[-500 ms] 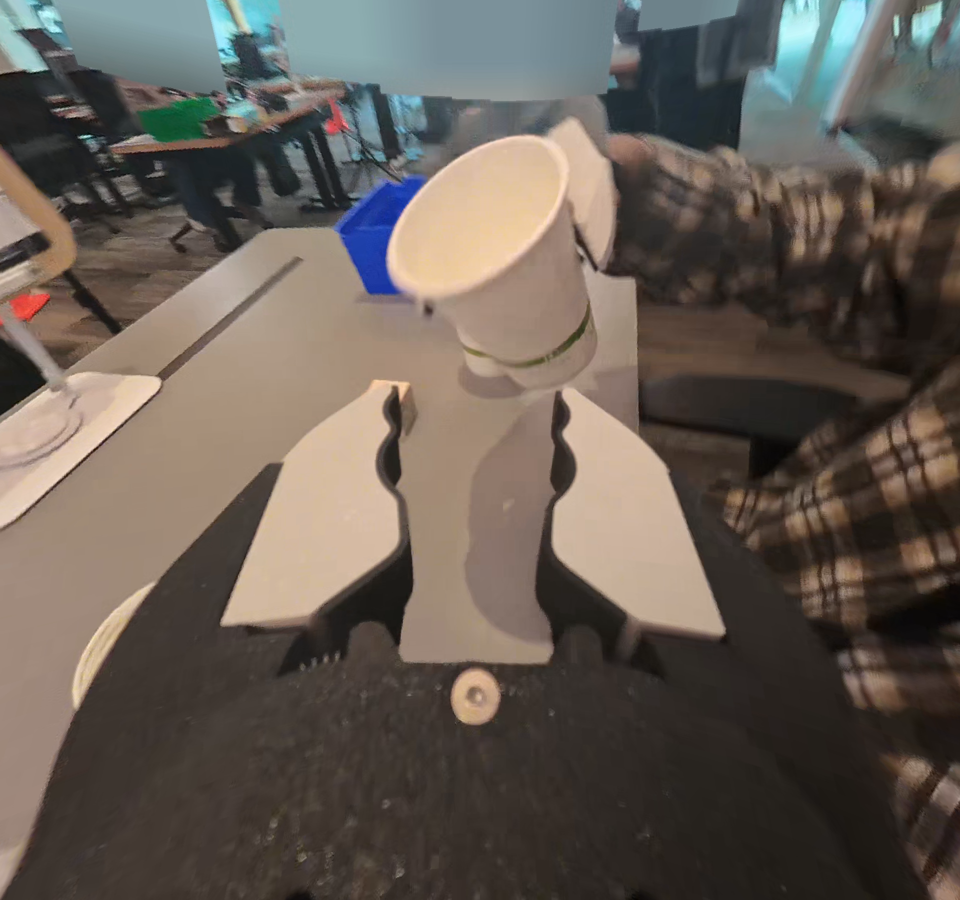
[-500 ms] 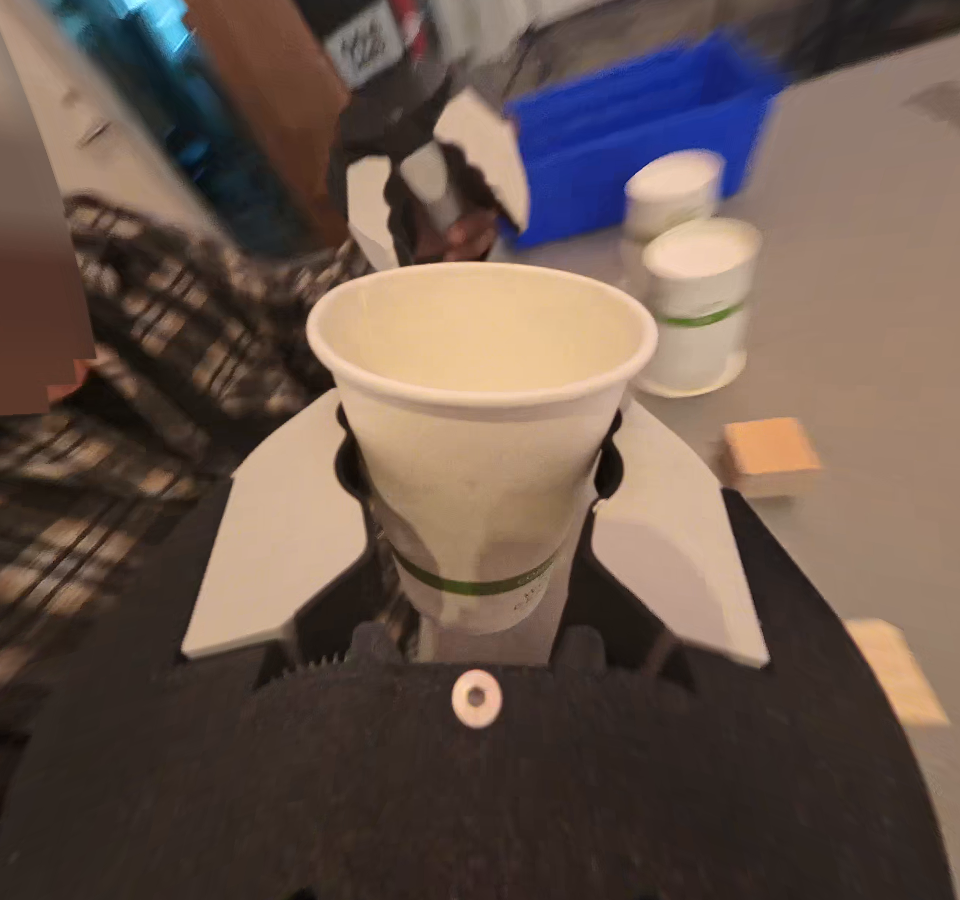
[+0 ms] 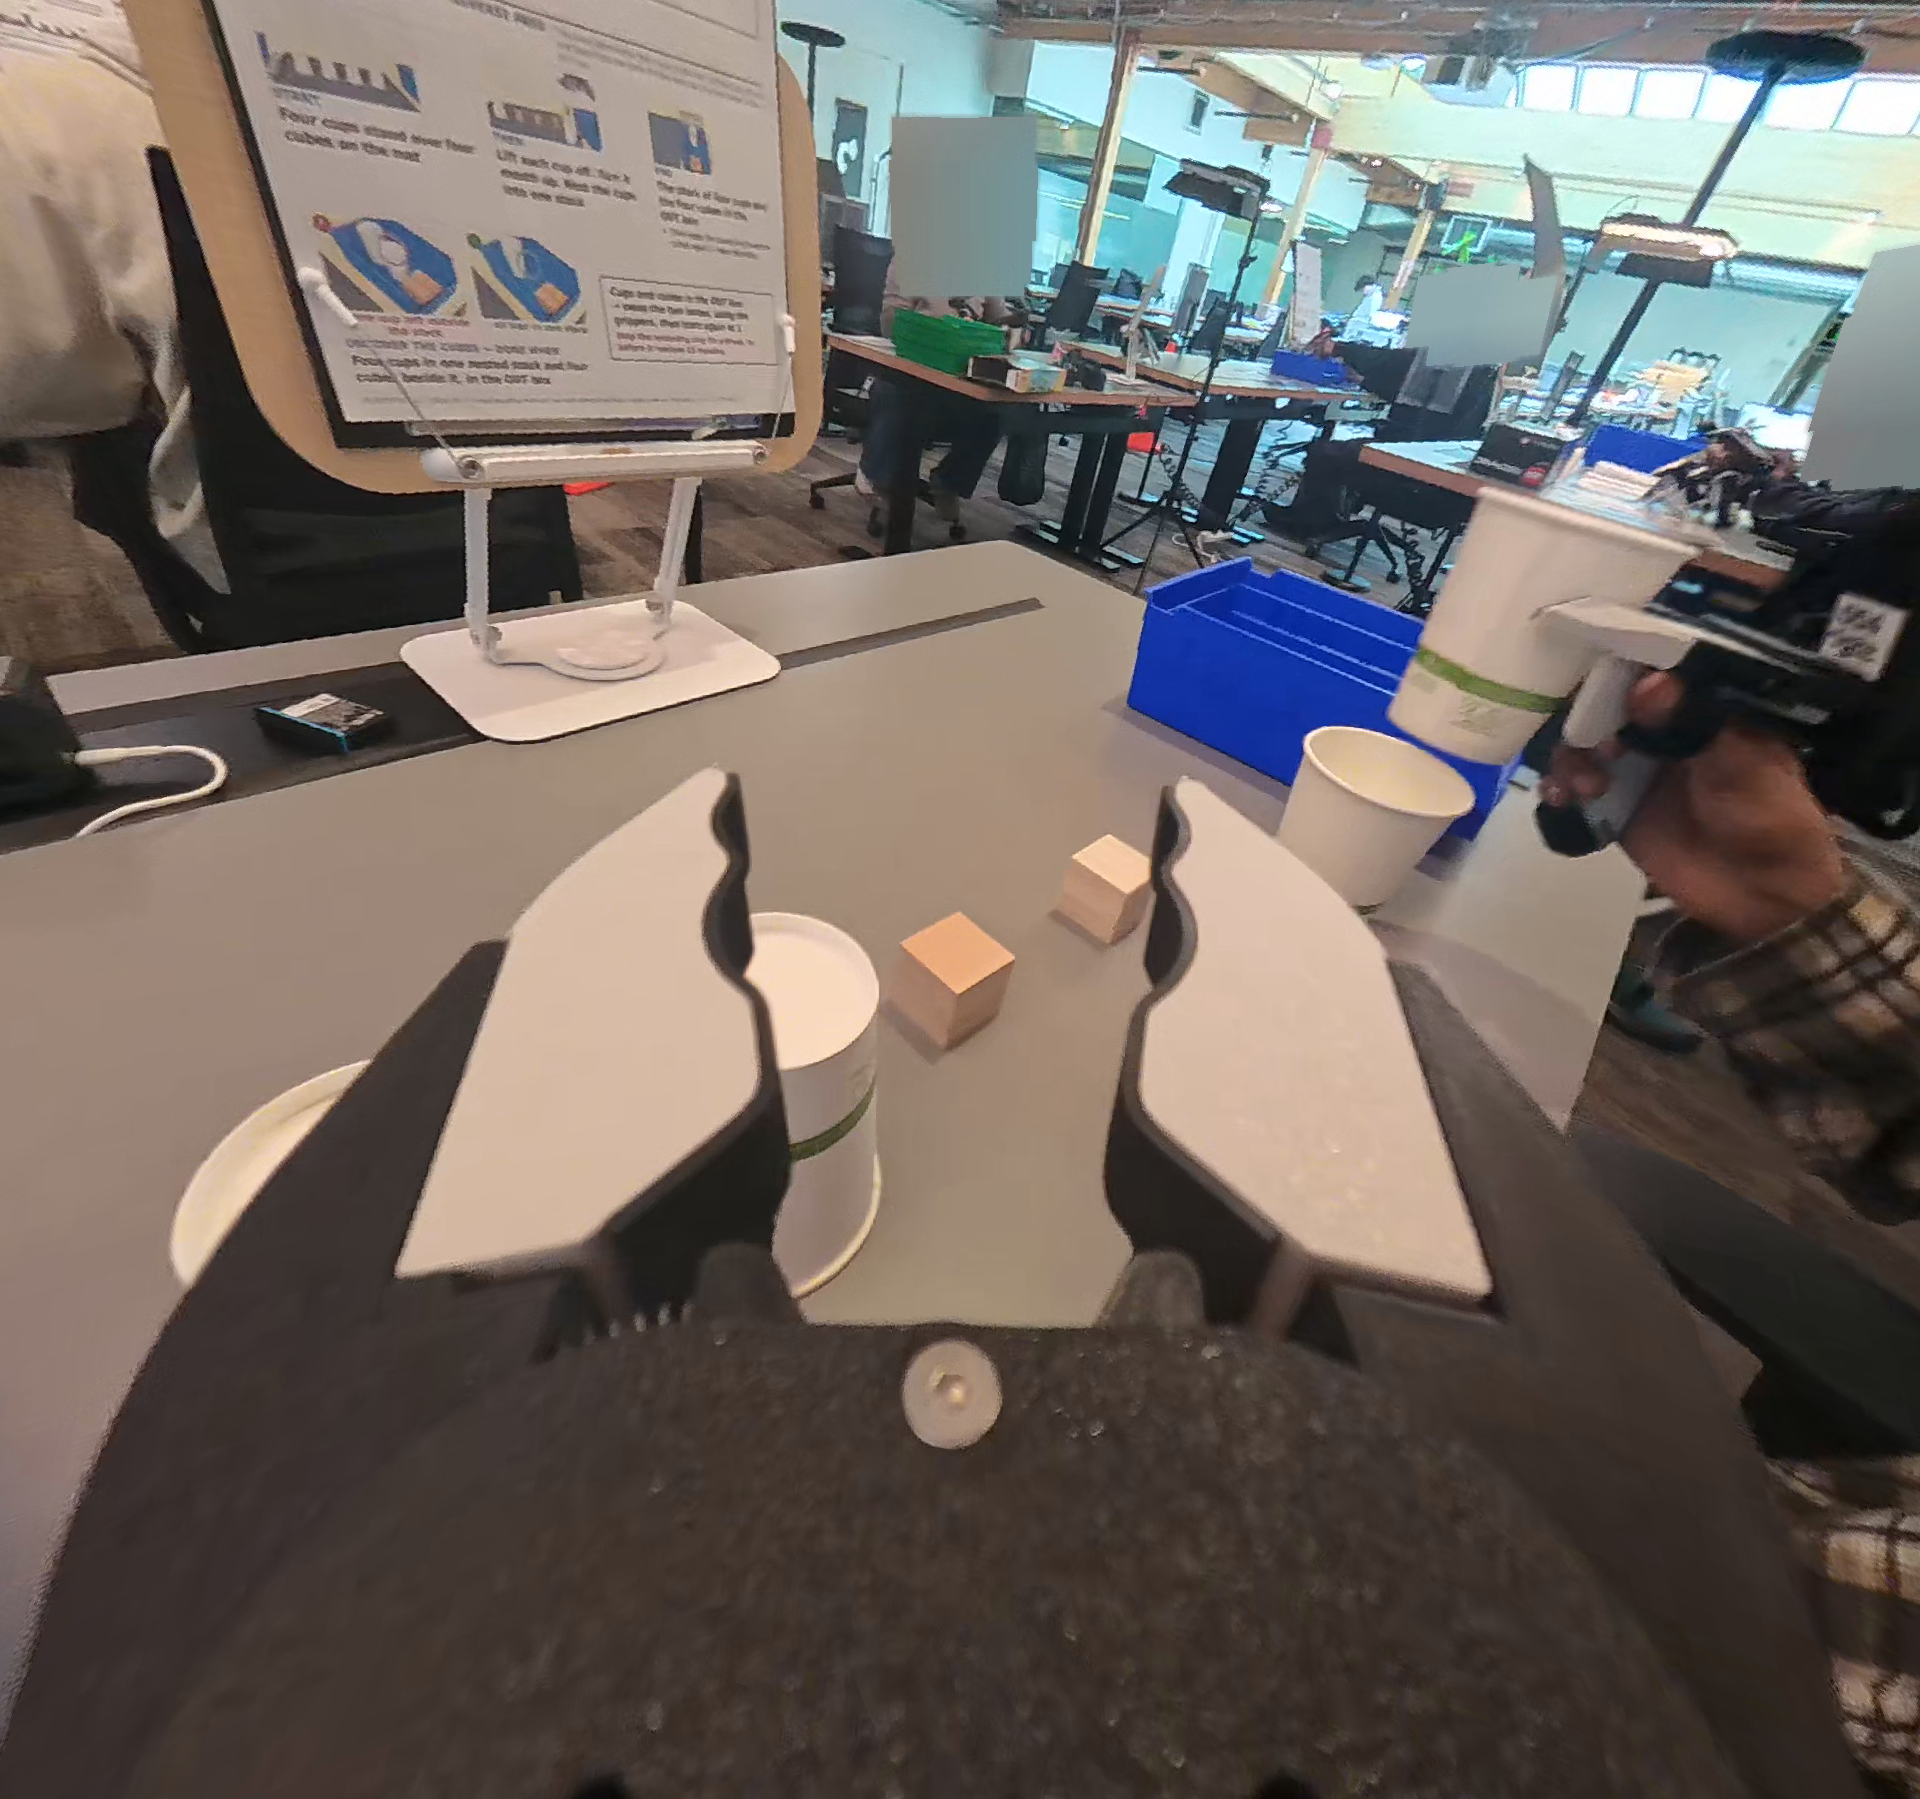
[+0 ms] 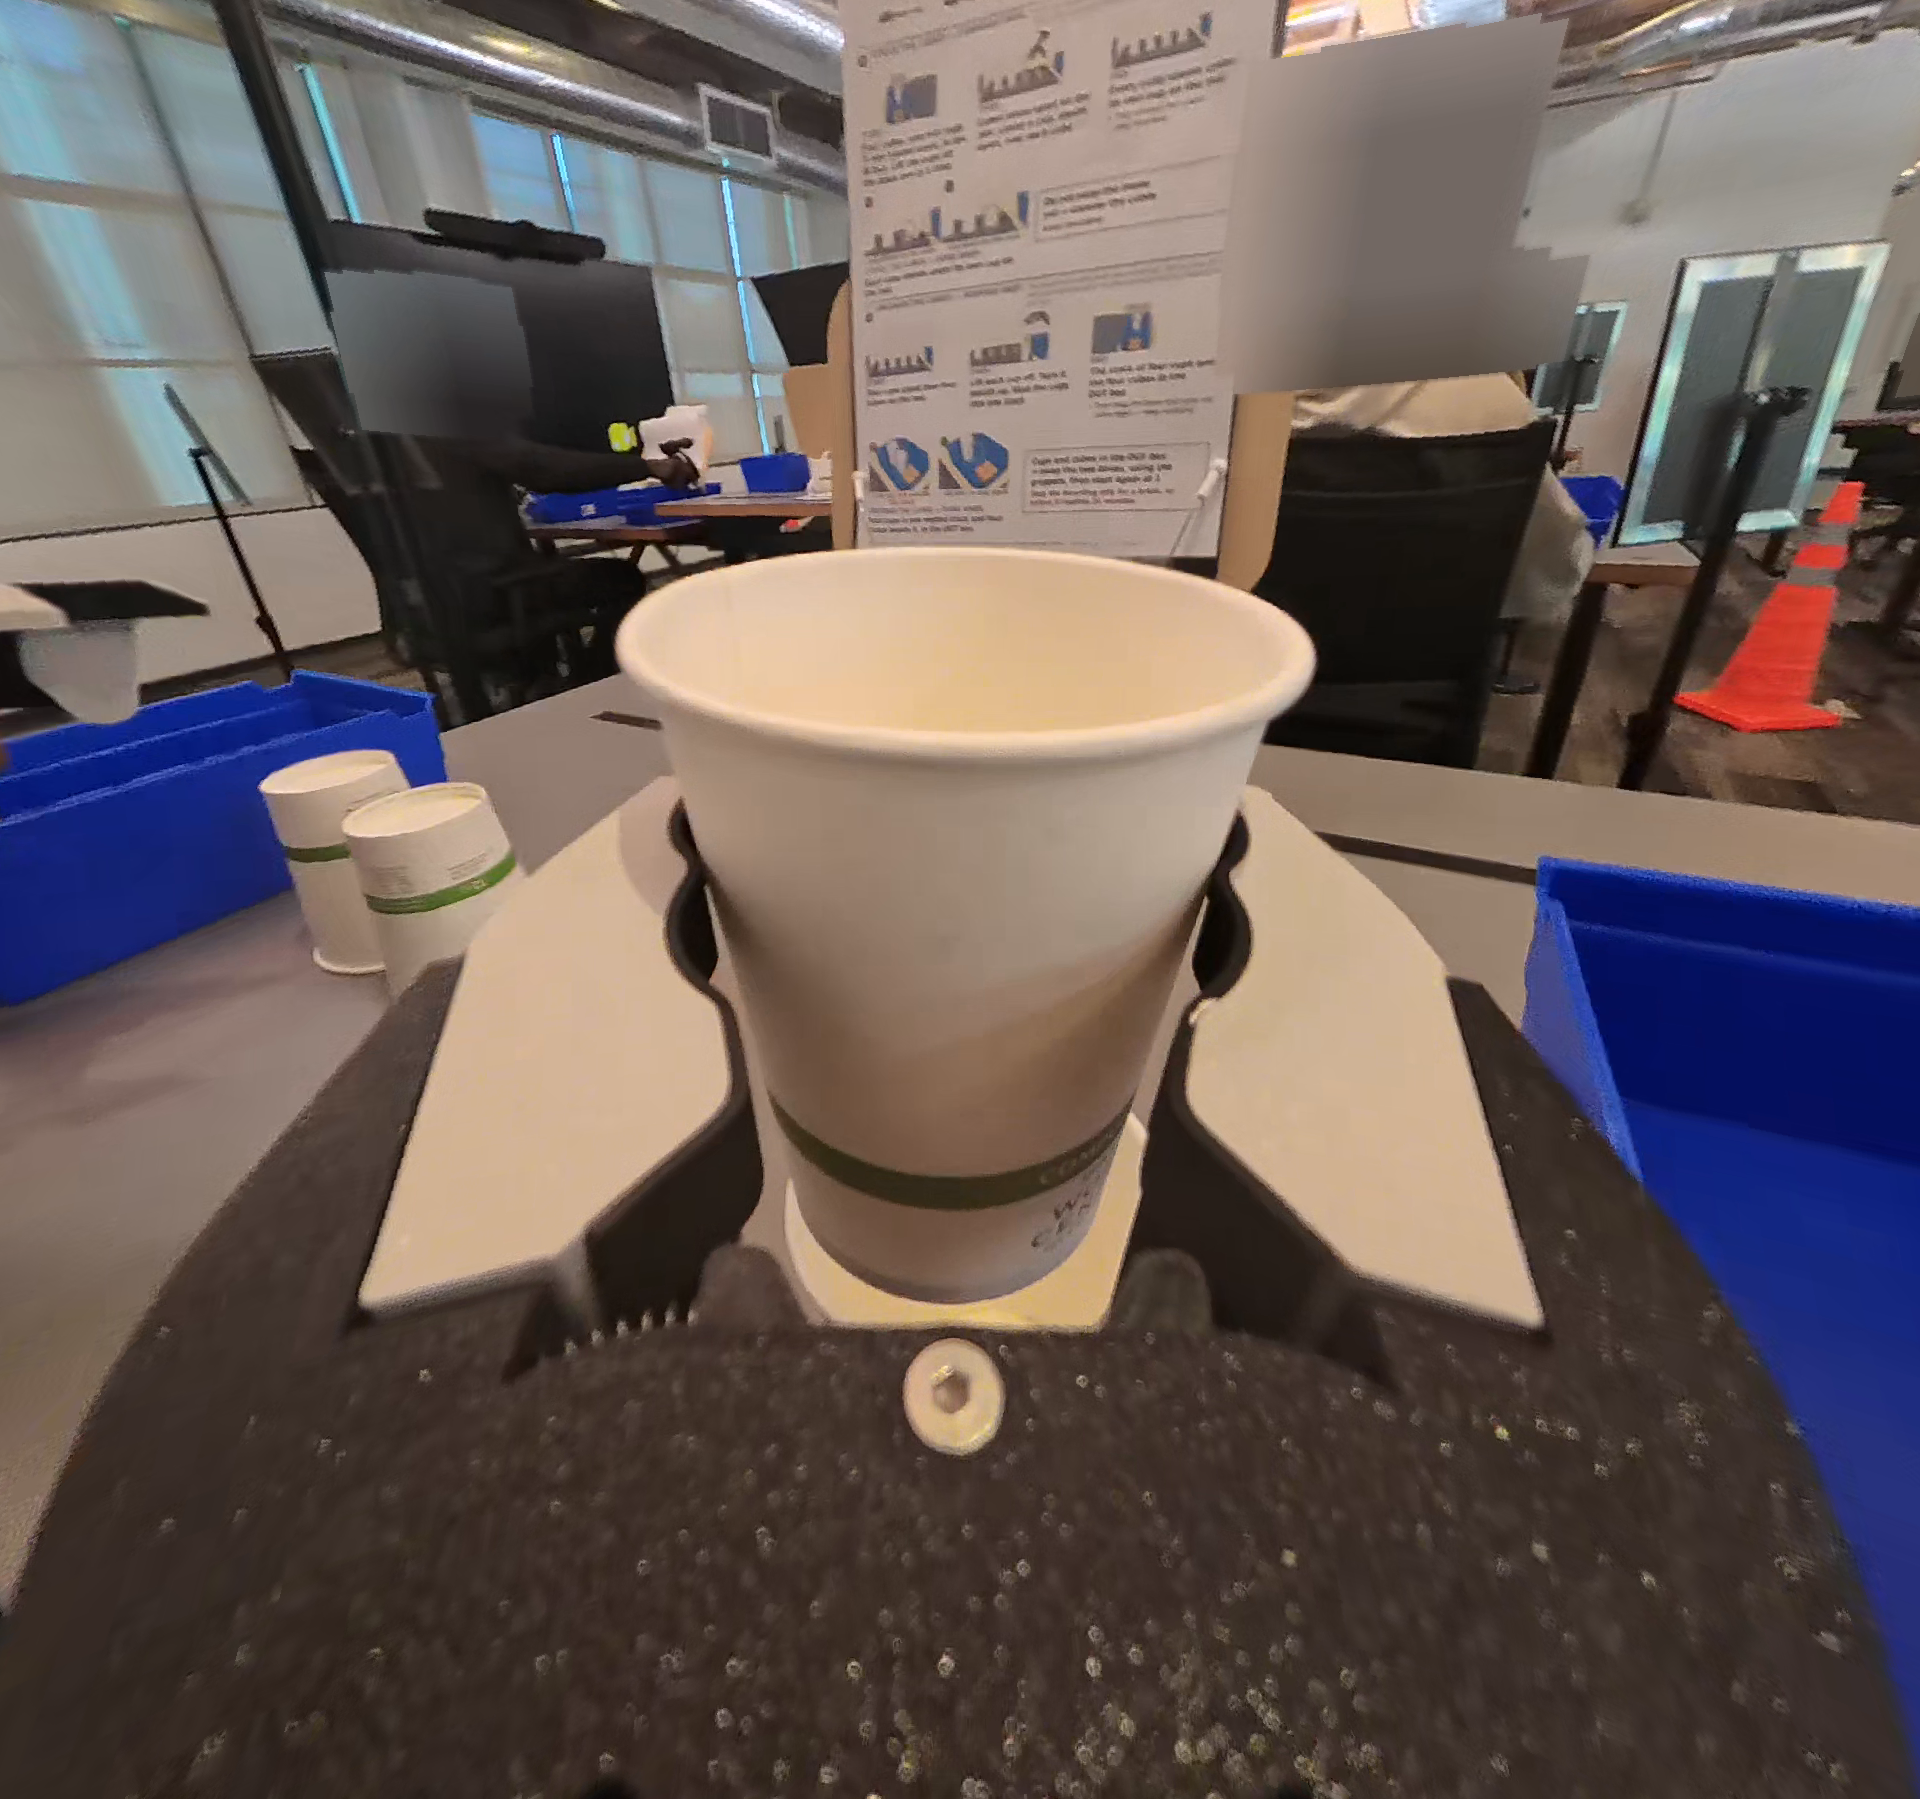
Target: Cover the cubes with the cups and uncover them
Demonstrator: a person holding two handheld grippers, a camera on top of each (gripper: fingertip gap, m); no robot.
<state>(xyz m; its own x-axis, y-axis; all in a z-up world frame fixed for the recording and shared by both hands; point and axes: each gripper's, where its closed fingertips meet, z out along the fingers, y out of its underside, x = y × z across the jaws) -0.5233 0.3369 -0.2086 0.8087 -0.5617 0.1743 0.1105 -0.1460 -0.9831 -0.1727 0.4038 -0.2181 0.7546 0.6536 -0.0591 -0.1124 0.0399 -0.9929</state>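
Right gripper (image 4: 951, 918): clamped on an upright white paper cup (image 4: 961, 876), held above another upright cup (image 3: 1371, 814) near the blue bin (image 3: 1262, 669).
Left gripper (image 3: 945, 876): jaws apart, empty, above the grey worktop (image 3: 883, 741).
Cubes: two wooden cubes (image 3: 954, 978) uncovered, beside an inverted cup (image 3: 821, 1074).

The two views show four white paper cups, two inverted (image 3: 821, 1074) (image 3: 260, 1167), one upright on the table (image 3: 1371, 814) and one held mouth-up (image 4: 961, 876), two bare wooden cubes (image 3: 954, 978) (image 3: 1105, 888), two blue bins (image 4: 156, 814) (image 4: 1745, 1043) and one instruction sheet on a stand (image 3: 499, 149).
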